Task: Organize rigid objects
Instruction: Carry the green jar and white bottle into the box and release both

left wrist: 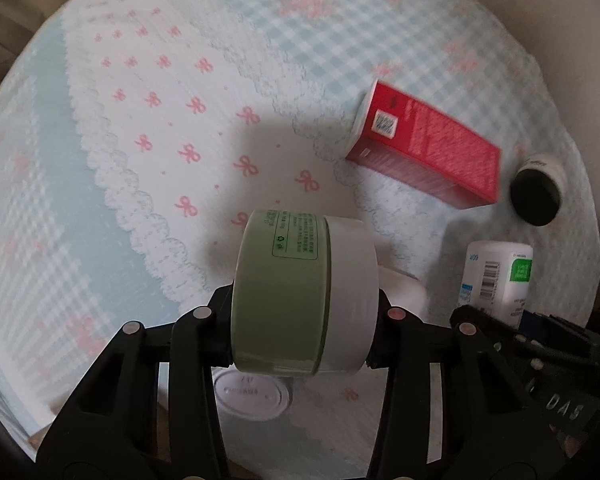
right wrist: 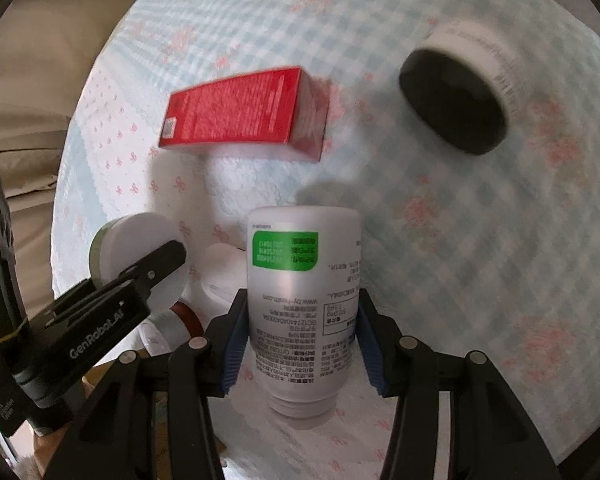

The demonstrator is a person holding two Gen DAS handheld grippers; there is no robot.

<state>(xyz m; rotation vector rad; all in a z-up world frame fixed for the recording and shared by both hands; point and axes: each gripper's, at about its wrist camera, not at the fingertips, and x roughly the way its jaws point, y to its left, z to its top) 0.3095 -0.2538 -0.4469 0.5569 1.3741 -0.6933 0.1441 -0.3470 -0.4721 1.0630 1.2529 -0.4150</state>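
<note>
My left gripper [left wrist: 302,338] is shut on a green jar with a white lid [left wrist: 300,292], held on its side above the cloth; the jar also shows in the right wrist view [right wrist: 140,256]. My right gripper [right wrist: 300,344] is shut on a white bottle with a green label [right wrist: 302,300], held upside down, its neck toward the camera; the bottle also shows in the left wrist view [left wrist: 498,280]. A red box [left wrist: 424,146] [right wrist: 244,110] lies flat on the cloth. A white jar with a black lid [left wrist: 536,192] [right wrist: 456,100] lies on its side.
A round table under a blue checked cloth with pink bows [left wrist: 180,100] [right wrist: 480,240] fills both views. A white lid or jar top [left wrist: 252,394] sits below the left gripper. White items and a brown-banded piece [right wrist: 188,316] lie between the grippers. Beige surroundings [right wrist: 40,80] lie past the table edge.
</note>
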